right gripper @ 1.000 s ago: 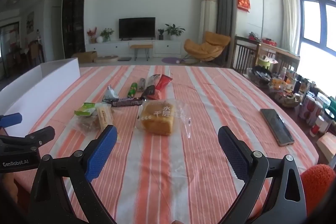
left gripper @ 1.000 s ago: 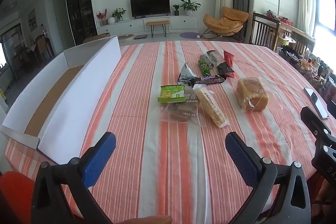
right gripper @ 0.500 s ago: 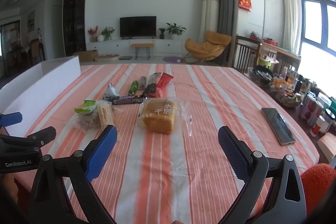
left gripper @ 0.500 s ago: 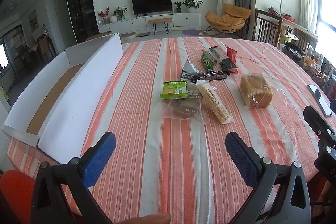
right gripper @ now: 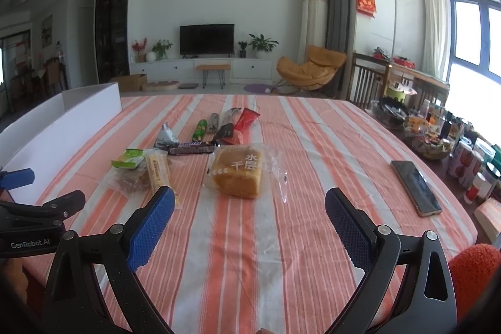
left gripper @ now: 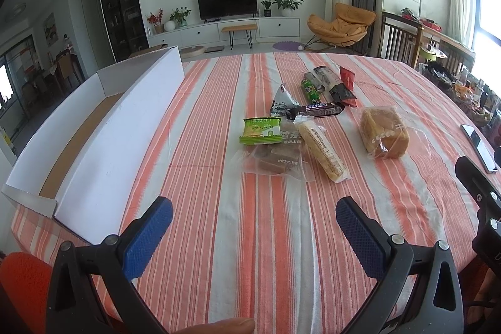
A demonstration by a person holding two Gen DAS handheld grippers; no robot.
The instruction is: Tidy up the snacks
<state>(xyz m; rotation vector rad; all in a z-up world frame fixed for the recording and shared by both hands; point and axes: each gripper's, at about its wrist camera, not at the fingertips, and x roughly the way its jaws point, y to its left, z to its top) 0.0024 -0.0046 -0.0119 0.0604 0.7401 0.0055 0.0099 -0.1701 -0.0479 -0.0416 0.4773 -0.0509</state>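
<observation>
A loose cluster of wrapped snacks lies in the middle of the bench (left gripper: 200, 240), which is covered in an orange and white striped cloth. Nearest is a bagged loaf of bread (right gripper: 237, 175), on the right of the cluster and apart from the rest. To its left, a long wafer bar (left gripper: 322, 151) lies partly over a clear bag of brown cakes (left gripper: 274, 158), with a green biscuit packet (left gripper: 260, 131) touching that bag's far edge. Further back are a chocolate bar (left gripper: 319, 110), a grey triangular packet (left gripper: 283, 100), a green roll (left gripper: 310, 89) and a red packet (left gripper: 347, 80), all close together.

Along the left edge of the bench stands a long, low white cardboard box (left gripper: 103, 143), open on top, with nothing visible inside. It is probably where the snacks are meant to go, so none appear sorted yet.

The left gripper (left gripper: 254, 227) hovers at the near edge, fingers spread wide and holding nothing, facing the cakes and wafer bar. The right gripper (right gripper: 250, 218) is likewise spread wide and empty, lined up with the loaf, likely its first pick. A phone (right gripper: 415, 187) lies well to the right.
</observation>
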